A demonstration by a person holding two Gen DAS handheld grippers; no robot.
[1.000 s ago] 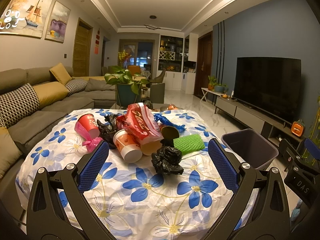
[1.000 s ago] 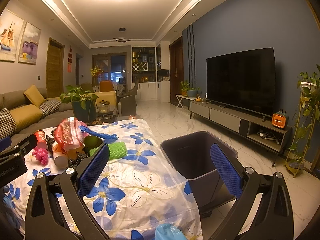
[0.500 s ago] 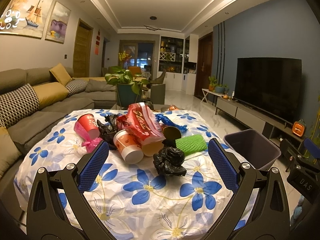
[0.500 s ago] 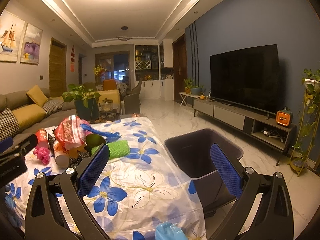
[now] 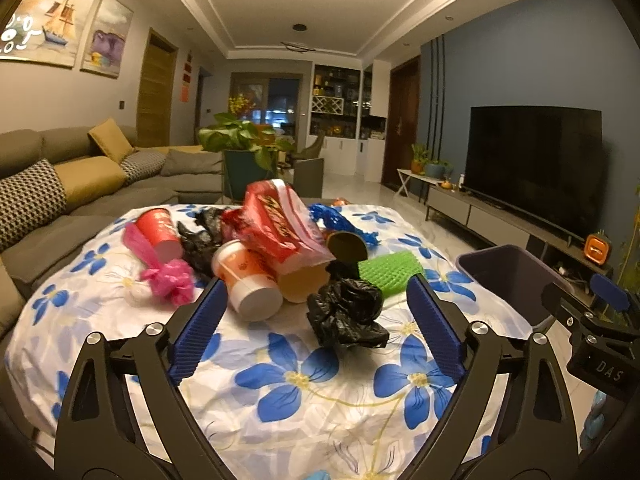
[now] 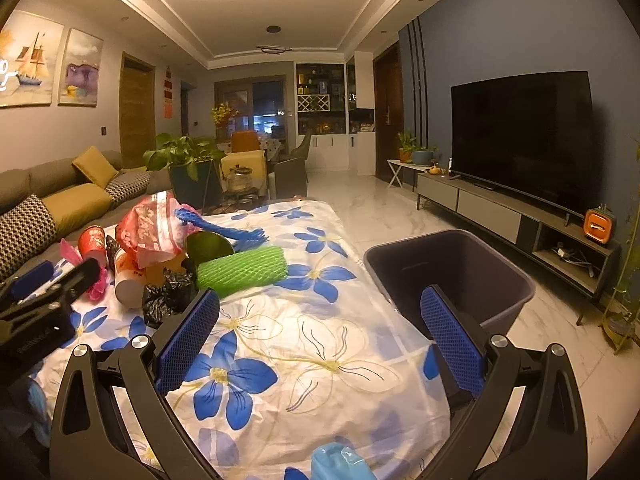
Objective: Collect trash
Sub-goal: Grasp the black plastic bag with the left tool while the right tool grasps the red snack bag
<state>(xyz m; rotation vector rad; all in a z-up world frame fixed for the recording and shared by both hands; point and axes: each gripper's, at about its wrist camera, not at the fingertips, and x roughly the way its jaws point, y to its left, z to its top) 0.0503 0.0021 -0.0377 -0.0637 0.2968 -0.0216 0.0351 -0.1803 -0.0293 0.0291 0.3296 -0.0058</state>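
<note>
A heap of trash lies on the flowered tablecloth (image 5: 304, 380): a crumpled black bag (image 5: 346, 312), an orange cup on its side (image 5: 248, 280), a red snack bag (image 5: 276, 228), a red cup (image 5: 158, 232), a pink bag (image 5: 168, 280), green foam netting (image 5: 390, 270) and blue netting (image 5: 340, 222). My left gripper (image 5: 316, 316) is open, its fingers either side of the black bag and just short of it. My right gripper (image 6: 320, 328) is open over the cloth, with the green netting (image 6: 242, 270) ahead on its left. The dark bin (image 6: 448, 276) stands beside the table's right edge.
A grey sofa (image 5: 48, 216) with cushions runs along the left. A potted plant (image 5: 240, 152) stands behind the table. A TV (image 6: 520, 136) on a low unit fills the right wall, with marble floor (image 6: 380, 204) between. A blue crumpled piece (image 6: 336, 462) sits at the table's near edge.
Both grippers have moved forward and closer to the trash heap; the black bag now lies between the left fingertips' line. Nothing has been taken hold of.
</note>
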